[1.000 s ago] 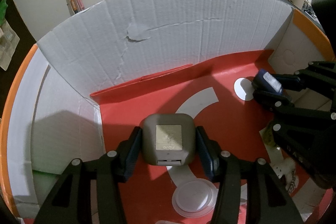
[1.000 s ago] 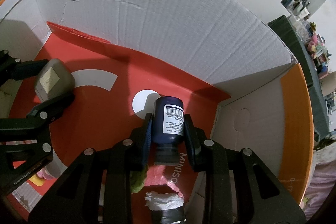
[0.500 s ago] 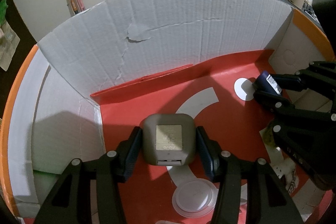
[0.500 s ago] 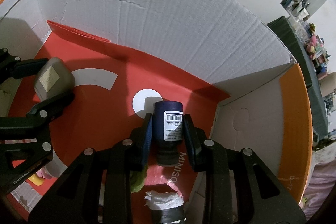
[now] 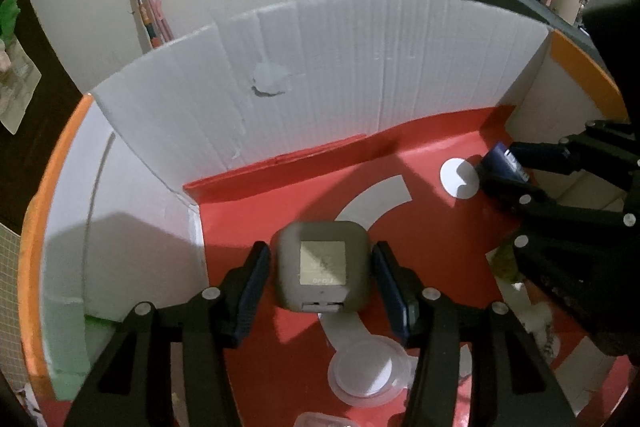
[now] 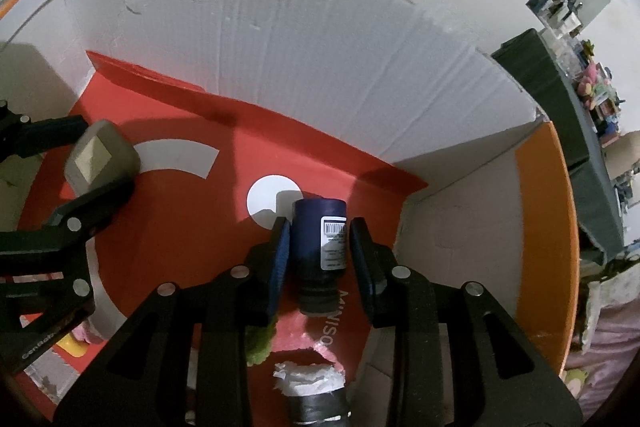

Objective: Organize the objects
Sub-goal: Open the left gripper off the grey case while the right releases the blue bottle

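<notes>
both tools are down in the red-floored box (image 5: 400, 155), jaws opening. left tool (image 5: 318, 281) straddles the grey square gadget (image 5: 320, 267); right tool (image 6: 320, 259) brackets the blue bottle (image 6: 318, 251), neck pointing to 6 o'clock.

- one cardboard box (image 5: 360, 75) with a red floor is seen.
- one grey square device (image 5: 320, 265) is counted.
- one dark blue bottle (image 6: 318, 247) is counted.
- two black grippers are seen: the left gripper (image 5: 318, 275) and the right gripper (image 6: 320, 251).
- one clear round lid (image 5: 368, 373) is counted.
- one crumpled white wad (image 6: 308, 377) is seen.
- one green fuzzy item (image 6: 262, 345) is seen.
</notes>
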Tool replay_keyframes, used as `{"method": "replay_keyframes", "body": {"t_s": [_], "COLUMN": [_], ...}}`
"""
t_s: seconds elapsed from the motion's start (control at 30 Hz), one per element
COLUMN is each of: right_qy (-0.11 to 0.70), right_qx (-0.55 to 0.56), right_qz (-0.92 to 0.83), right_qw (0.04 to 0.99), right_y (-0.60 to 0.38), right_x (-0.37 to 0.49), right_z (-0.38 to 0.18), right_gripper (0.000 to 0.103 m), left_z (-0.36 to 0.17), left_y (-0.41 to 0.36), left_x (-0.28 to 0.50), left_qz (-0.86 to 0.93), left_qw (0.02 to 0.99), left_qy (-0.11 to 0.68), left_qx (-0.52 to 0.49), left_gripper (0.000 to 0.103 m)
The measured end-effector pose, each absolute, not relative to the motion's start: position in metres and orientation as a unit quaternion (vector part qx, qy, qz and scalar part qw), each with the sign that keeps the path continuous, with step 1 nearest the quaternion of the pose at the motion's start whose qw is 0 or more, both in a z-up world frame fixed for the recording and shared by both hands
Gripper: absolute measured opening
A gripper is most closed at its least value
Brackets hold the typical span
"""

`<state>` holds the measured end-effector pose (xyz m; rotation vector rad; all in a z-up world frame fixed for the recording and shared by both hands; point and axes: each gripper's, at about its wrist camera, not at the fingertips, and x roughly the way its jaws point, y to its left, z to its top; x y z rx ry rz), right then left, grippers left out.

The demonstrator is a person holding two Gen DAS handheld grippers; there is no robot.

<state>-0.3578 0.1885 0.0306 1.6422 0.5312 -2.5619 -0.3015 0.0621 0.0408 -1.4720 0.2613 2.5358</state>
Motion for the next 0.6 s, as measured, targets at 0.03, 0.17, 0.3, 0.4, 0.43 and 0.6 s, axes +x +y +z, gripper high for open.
{"method": "replay_keyframes", "body": {"t_s": [0.03,0.17,0.3,0.4,0.43,0.6], "right_qy": [0.170,0.166,0.162,0.162,0.161,0.154], "right_qx": [0.530,0.526,0.517,0.509,0.506,0.490], "right_qz": [-0.831,-0.834,-0.840,-0.845,-0.847,-0.858], "right_qw": [0.026,0.026,0.024,0.022,0.022,0.020], "right_y": [0.189,0.189,0.190,0.188,0.189,0.194], "right_x": [-0.358,-0.354,-0.347,-0.333,-0.330,-0.313], "right_z": [0.033,0.042,0.055,0.068,0.072,0.095], "right_gripper": [0.030,0.030,0.030,0.030,0.030,0.030], "left_z": [0.042,0.054,0.065,0.078,0.080,0.099], "left_y": [0.062,0.066,0.065,0.061,0.057,0.060], "left_x": [-0.300,-0.294,-0.285,-0.290,-0.295,-0.265], "left_qz": [0.858,0.863,0.867,0.870,0.871,0.882], "left_qw": [0.099,0.102,0.103,0.106,0.107,0.105], "left_qy": [0.087,0.088,0.086,0.081,0.079,0.072], "left_qx": [-0.496,-0.488,-0.480,-0.474,-0.473,-0.454], "left_gripper": [0.059,0.059,0.059,0.059,0.059,0.065]}}
